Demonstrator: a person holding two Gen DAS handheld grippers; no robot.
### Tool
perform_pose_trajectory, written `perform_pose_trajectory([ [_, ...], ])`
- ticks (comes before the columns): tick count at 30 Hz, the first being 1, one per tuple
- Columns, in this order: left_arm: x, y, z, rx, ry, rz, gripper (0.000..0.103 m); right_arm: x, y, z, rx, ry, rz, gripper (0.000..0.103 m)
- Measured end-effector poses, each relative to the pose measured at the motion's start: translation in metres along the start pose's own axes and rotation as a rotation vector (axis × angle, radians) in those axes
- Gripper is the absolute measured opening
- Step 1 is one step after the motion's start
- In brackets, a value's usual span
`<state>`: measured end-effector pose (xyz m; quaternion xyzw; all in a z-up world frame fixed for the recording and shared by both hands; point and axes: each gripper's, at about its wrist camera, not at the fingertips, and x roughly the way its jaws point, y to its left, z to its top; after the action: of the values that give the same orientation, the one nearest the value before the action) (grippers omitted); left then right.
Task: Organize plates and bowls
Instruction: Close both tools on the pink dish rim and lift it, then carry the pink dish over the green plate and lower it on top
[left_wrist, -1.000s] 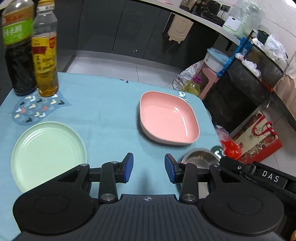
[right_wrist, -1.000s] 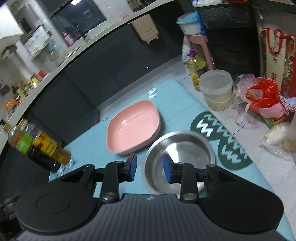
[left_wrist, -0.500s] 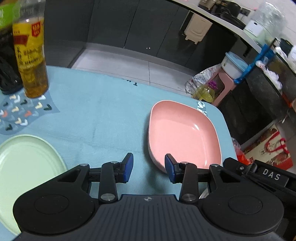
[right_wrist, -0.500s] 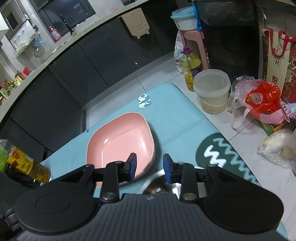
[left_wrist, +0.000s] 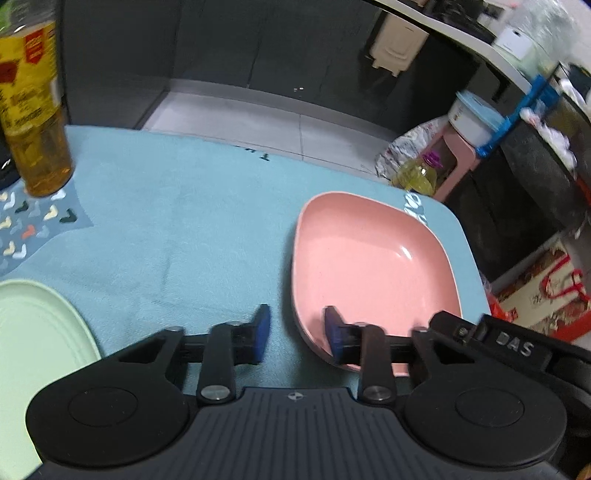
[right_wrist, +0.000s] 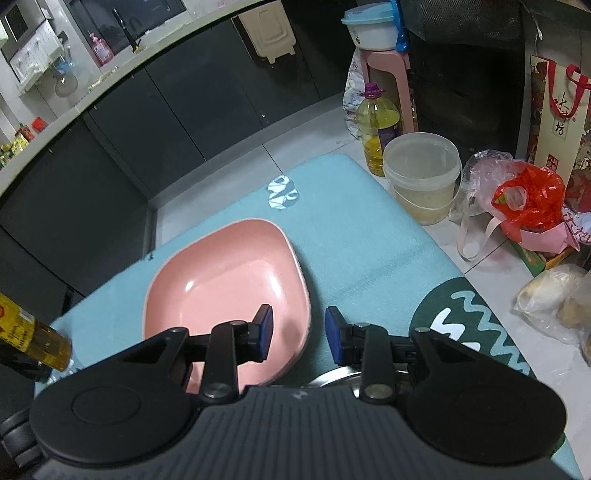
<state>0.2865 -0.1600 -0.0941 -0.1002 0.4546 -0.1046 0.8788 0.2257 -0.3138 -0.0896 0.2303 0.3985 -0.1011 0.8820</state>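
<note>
A pink squarish plate (left_wrist: 373, 269) lies on the teal tablecloth (left_wrist: 184, 236); it also shows in the right wrist view (right_wrist: 221, 288). My left gripper (left_wrist: 297, 338) is open and empty, its jaws straddling the plate's near left rim. My right gripper (right_wrist: 299, 334) is open and empty, straddling the plate's near right rim. A pale green round plate (left_wrist: 33, 350) lies at the left. A steel bowl (right_wrist: 332, 378) peeks out under my right gripper, mostly hidden.
An oil bottle (left_wrist: 35, 110) stands at the far left on a patterned mat (left_wrist: 26, 229). A dark green mat (right_wrist: 469, 325) lies at the right table edge. On the floor beyond are a plastic bucket (right_wrist: 423, 177), an oil jug (right_wrist: 376, 129) and bags (right_wrist: 528, 199).
Both grippers moved forward toward the pink plate, which now lies between each pair of jaws. The steel bowl slid almost out of view under the right gripper.
</note>
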Motion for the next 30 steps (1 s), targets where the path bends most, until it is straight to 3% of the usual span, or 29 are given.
perform_pose_trajectory([
  [4,-0.005,-0.006,-0.004,0.057,-0.012,0.003,0.017,0.006,-0.001,-0.001,-0.015,0.023,0.01,0.015],
  [16,-0.059,0.001,-0.009,0.088,-0.087,-0.007,0.018,-0.033,0.015,-0.007,-0.066,-0.044,0.041,0.015],
  [30,-0.144,0.055,-0.032,0.046,-0.183,-0.019,0.018,-0.093,0.056,-0.037,-0.136,-0.091,0.148,0.015],
])
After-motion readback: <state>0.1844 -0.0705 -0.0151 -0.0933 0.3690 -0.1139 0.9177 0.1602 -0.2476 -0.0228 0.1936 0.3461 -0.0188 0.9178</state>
